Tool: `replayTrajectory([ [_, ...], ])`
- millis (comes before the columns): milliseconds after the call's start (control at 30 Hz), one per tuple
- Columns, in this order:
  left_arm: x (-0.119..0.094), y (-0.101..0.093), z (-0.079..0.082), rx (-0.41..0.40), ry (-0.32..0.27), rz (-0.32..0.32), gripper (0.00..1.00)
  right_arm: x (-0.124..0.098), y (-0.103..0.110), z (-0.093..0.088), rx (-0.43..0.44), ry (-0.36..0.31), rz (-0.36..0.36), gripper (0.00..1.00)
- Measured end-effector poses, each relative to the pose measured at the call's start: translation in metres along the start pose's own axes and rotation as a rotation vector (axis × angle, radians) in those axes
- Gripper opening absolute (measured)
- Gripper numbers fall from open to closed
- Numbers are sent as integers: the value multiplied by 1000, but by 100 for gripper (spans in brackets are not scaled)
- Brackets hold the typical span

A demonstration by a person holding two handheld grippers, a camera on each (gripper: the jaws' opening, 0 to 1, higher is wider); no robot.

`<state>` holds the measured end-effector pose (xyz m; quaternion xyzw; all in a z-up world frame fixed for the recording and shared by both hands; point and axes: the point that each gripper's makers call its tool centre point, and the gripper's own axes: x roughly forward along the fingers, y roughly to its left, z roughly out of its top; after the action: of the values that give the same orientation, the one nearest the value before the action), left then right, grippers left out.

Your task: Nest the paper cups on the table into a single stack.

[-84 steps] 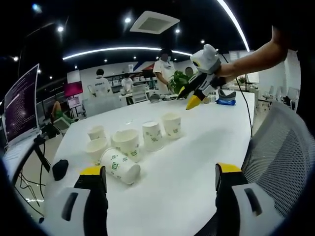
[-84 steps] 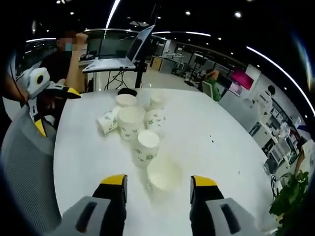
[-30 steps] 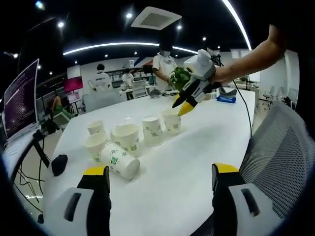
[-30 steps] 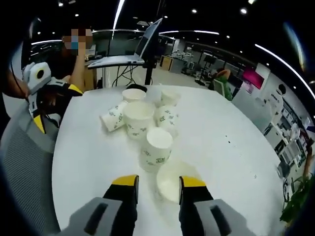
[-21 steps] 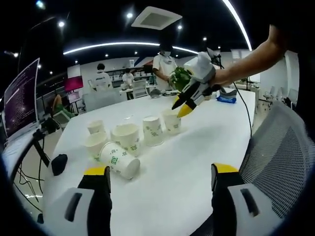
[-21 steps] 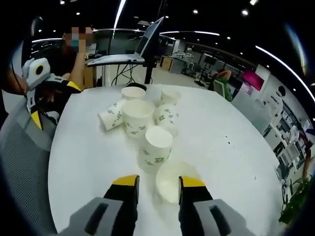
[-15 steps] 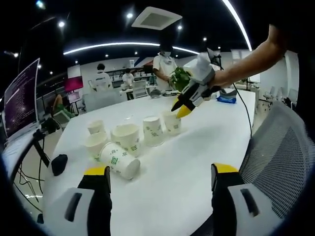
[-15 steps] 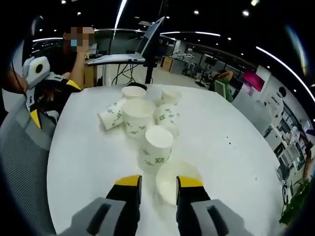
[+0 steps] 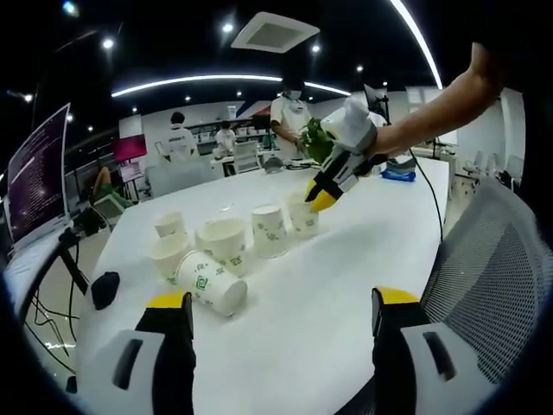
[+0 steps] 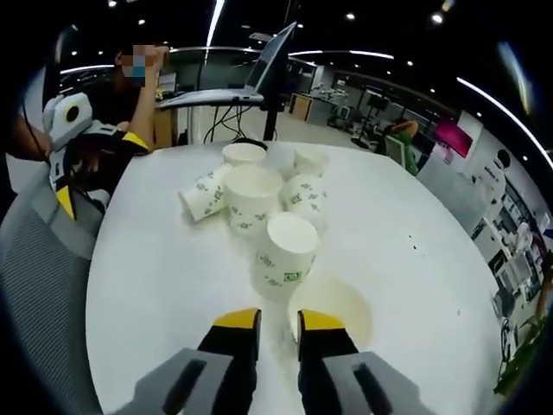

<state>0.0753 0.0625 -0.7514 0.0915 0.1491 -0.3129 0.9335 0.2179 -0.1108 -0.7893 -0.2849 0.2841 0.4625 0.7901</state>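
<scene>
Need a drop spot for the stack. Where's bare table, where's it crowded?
Bare: the white table between the cup cluster and the mesh chair, and the far side beyond the cups. Crowded: the cluster from the tipped cup to the upright cups, down to the cup whose rim the right gripper is pinching.

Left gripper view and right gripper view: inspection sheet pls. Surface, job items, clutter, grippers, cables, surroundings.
Surface: white table, looks clean.
Job's things: paper cups clustered loose, none nested; tipped cup on its side, the others upright.
Clutter: small black object at the table edge.
Grippers: right gripper pinching the rim of the nearest cup; left gripper open, holding nothing.
Cables: black cable trails from the right gripper across the table.
Surroundings: laptop on a stand, mesh chair, people standing behind.
</scene>
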Motion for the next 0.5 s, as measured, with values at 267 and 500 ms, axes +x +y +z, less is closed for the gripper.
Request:
replayTrajectory([
  [267,0,0,-1,0,3,-1,84,-3,3,-2,-4,-3,18,2],
  [500,1,-1,-2,-2,8,-6,83,-9,5,-2,-19,-2,16,0],
])
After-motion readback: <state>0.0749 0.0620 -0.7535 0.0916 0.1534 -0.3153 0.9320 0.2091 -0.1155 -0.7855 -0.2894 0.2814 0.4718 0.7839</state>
